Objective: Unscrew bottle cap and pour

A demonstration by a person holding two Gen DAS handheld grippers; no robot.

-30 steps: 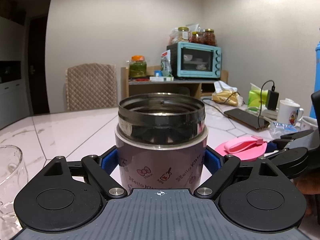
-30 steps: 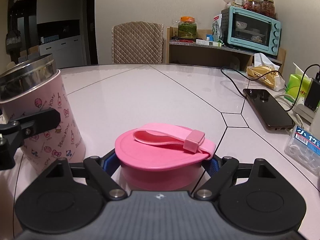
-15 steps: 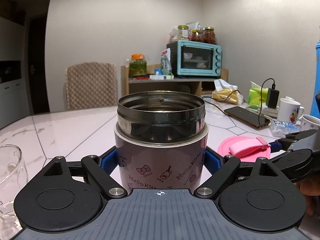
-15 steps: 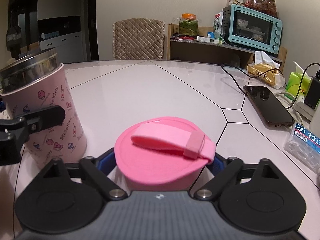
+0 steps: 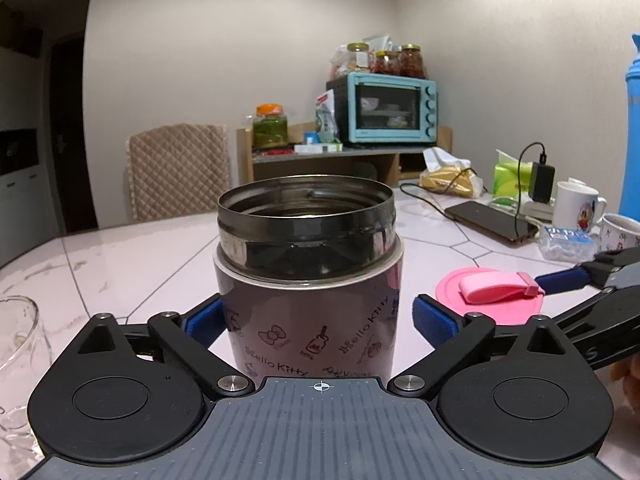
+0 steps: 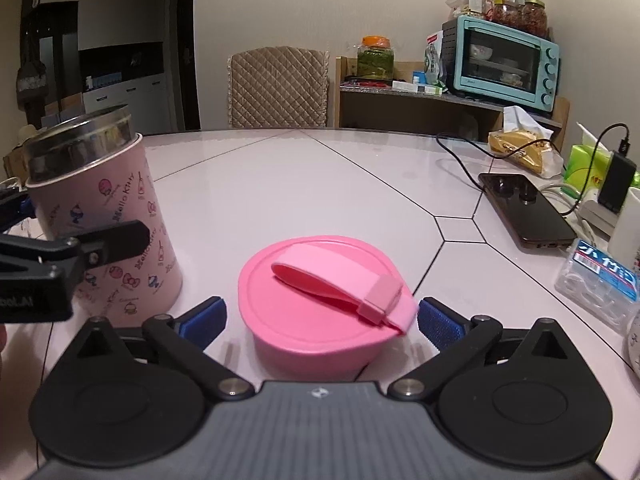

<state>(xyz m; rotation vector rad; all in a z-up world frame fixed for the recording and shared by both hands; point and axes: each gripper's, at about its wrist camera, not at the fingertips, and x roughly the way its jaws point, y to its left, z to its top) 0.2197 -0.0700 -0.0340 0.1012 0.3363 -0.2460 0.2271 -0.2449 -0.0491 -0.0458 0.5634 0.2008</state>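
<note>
A pink Hello Kitty steel jar stands uncapped and upright on the table; it also shows at the left of the right wrist view. My left gripper is open, its blue pads a little off the jar's sides. The pink cap with its strap lies on the table, also in the left wrist view. My right gripper is open, with its pads apart from the cap on both sides.
A clear glass stands at the left edge. A phone on a cable, a tissue pack, mugs and a blue bottle sit at the right. A chair and toaster oven stand behind.
My right gripper lowered the cap onto the table and opened, letting it go. My left gripper opened off the jar, which now stands free.
</note>
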